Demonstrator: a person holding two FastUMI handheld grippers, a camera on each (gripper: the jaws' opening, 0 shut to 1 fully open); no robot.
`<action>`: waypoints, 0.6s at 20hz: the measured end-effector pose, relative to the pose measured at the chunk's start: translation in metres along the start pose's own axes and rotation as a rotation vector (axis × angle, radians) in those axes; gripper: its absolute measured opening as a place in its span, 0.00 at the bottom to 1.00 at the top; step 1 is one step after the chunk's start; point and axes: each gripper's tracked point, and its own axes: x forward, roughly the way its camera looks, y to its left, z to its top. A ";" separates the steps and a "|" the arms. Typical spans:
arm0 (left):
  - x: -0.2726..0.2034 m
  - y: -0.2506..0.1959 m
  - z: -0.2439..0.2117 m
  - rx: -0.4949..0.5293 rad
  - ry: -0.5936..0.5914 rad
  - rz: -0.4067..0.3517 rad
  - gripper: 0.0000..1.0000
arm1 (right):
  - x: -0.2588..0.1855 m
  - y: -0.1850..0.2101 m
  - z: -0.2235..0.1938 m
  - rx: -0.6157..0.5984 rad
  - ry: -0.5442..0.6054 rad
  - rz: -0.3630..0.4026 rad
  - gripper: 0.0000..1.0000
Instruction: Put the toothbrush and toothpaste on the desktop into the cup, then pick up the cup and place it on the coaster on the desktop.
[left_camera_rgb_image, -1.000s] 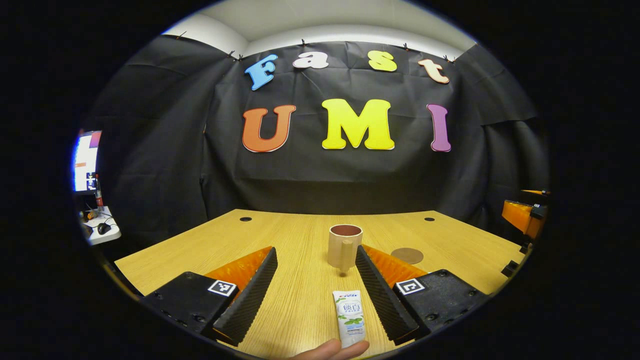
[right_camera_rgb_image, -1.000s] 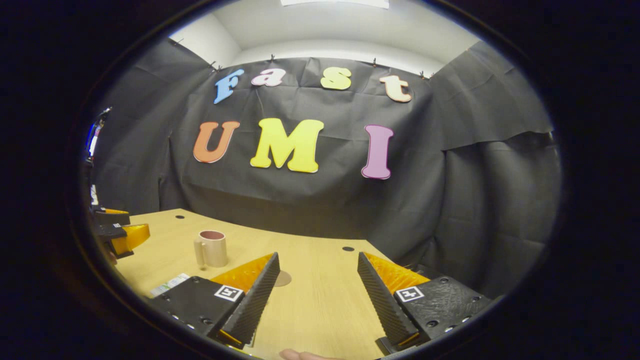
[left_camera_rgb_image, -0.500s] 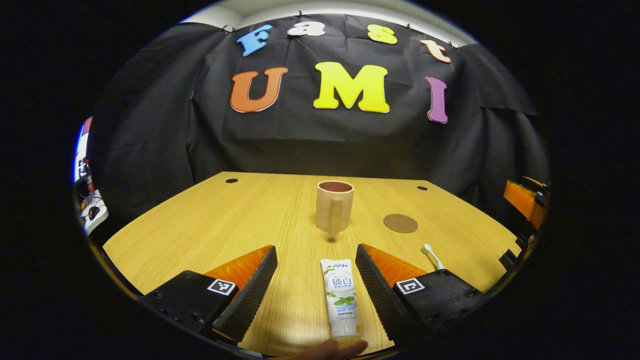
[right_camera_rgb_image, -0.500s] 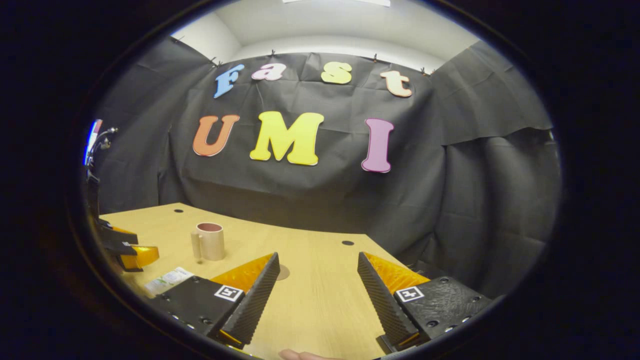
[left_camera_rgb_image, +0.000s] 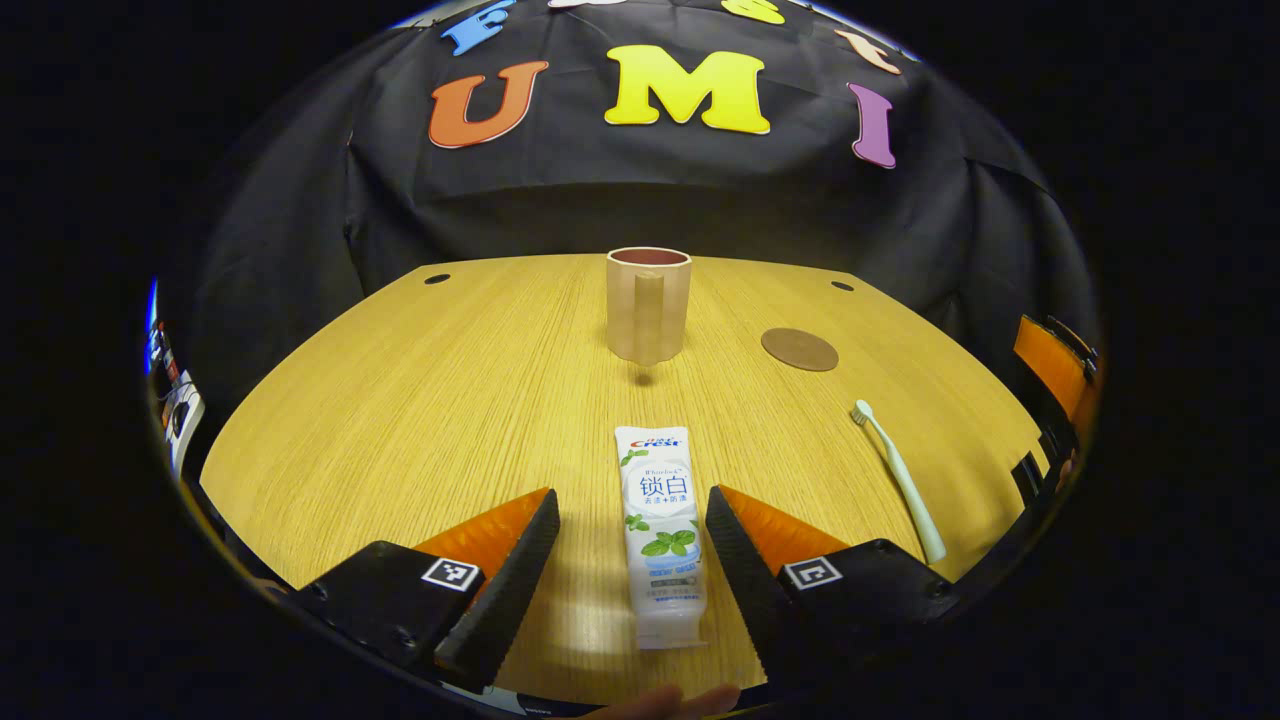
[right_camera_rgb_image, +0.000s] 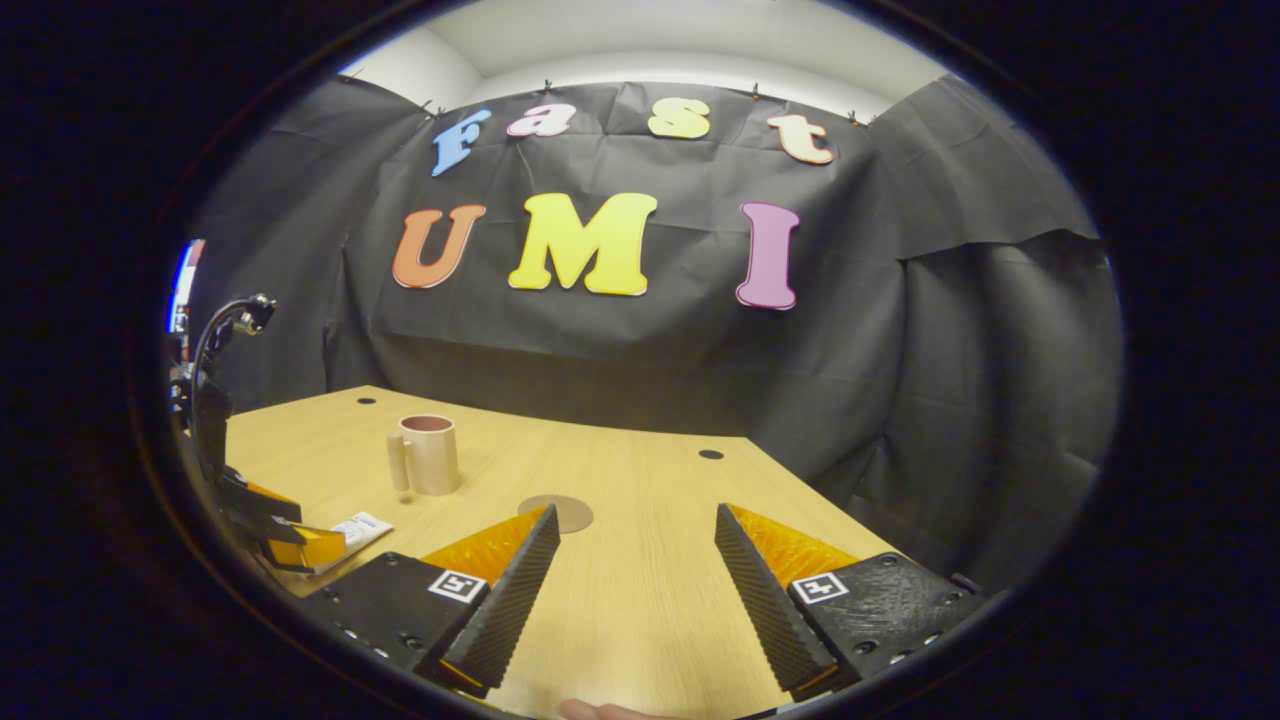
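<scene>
Now lower, left claw (left_camera_rgb_image: 630, 590) astride toothpaste (left_camera_rgb_image: 660, 530)

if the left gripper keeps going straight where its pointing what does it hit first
Most likely the toothpaste, lying flat between the open fingers of the left gripper. The cup stands farther along the same line.

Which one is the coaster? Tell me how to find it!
Look at the wooden desk and find the tan cup with a handle, standing near the middle. Just to the cup's right in the left gripper view lies the coaster: a flat brown disc, unlike the long pale toothbrush nearby.
</scene>
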 end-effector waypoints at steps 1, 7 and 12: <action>0.003 -0.001 -0.003 0.007 0.009 0.004 0.92 | 0.000 0.001 -0.003 0.000 0.005 0.003 0.95; 0.007 -0.007 -0.015 0.015 0.069 -0.017 0.77 | 0.003 0.005 -0.010 0.002 0.028 0.016 0.94; 0.007 -0.008 -0.014 0.011 0.061 -0.036 0.48 | 0.005 0.012 -0.019 -0.002 0.064 0.033 0.95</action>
